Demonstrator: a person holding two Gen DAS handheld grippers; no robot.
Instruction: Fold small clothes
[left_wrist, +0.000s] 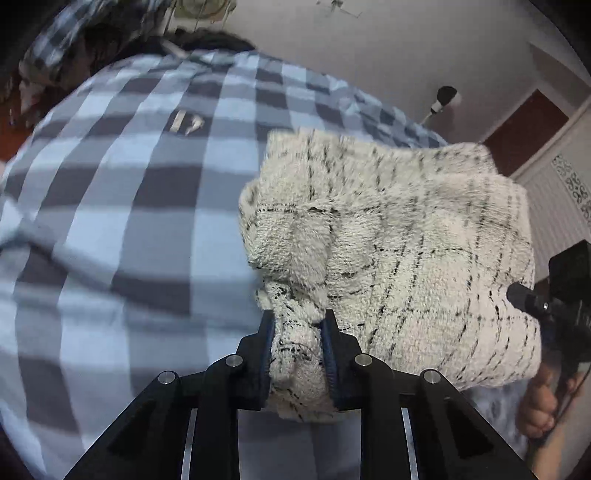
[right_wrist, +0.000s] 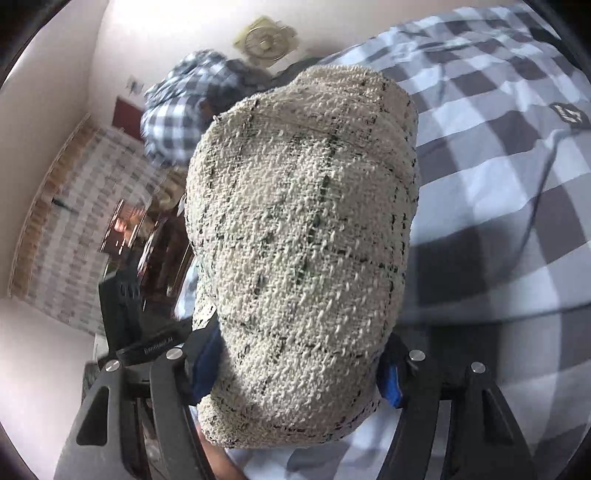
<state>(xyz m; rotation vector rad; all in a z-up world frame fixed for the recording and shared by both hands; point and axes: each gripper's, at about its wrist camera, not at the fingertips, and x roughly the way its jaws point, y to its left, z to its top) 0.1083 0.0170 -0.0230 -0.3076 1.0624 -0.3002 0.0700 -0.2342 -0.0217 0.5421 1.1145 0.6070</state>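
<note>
Two grippers held one cream terry cloth with thin dark grid lines, lifted in front of a person in a blue, grey and white checked shirt.

In the left wrist view, the left gripper sat at the lower centre of the frame, its two black fingers with blue pads pinched close on a bunched corner of the cloth. From there the cloth spread upward and to the right, folded over on itself, filling the right half of the frame. At the right edge, part of the other black tool showed just beside the cloth, with a hand below it. The checked shirt filled the left and upper middle of the frame, and a pale wall lay behind at the upper right.

In the right wrist view, the right gripper stood at the lower centre, its jaws set wide with a thick wad of the cloth pressed between the blue pads on either side. The cloth bulged up over the middle of the frame and hid most of what lay beyond. The checked shirt covered the right side. A tiled wall showed at the left, blurred, and a round fan-like fixture sat near the top centre.
</note>
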